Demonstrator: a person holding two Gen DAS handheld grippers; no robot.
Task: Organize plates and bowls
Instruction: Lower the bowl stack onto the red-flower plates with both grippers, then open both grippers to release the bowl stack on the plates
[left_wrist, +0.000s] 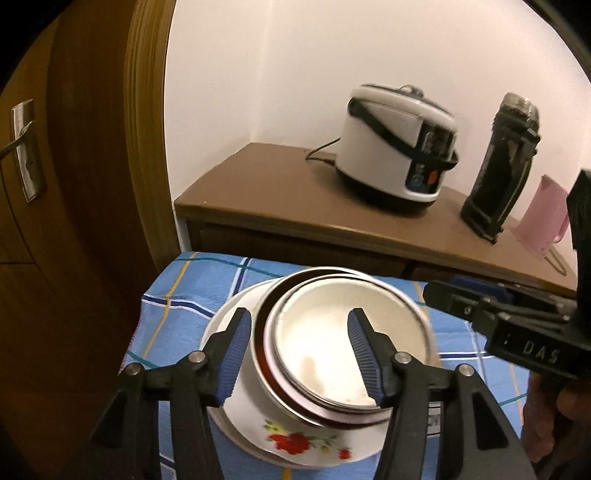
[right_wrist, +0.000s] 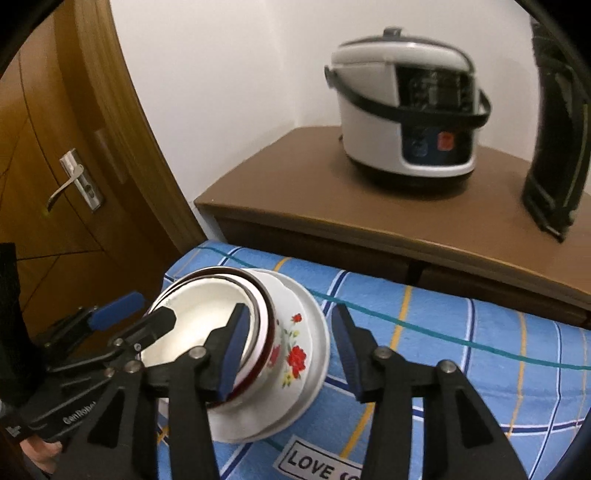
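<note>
Rice cooker on cabinet; perhaps a flask.

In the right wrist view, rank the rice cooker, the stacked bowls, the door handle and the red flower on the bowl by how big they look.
1. Rice cooker
2. Stacked bowls, close behind; nearer the camera, so unsure
3. Door handle
4. Red flower

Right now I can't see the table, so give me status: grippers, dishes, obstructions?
Left gripper open, right gripper open, nothing held. Bowls nested on plates. Nothing blocking on the tablecloth.
</note>
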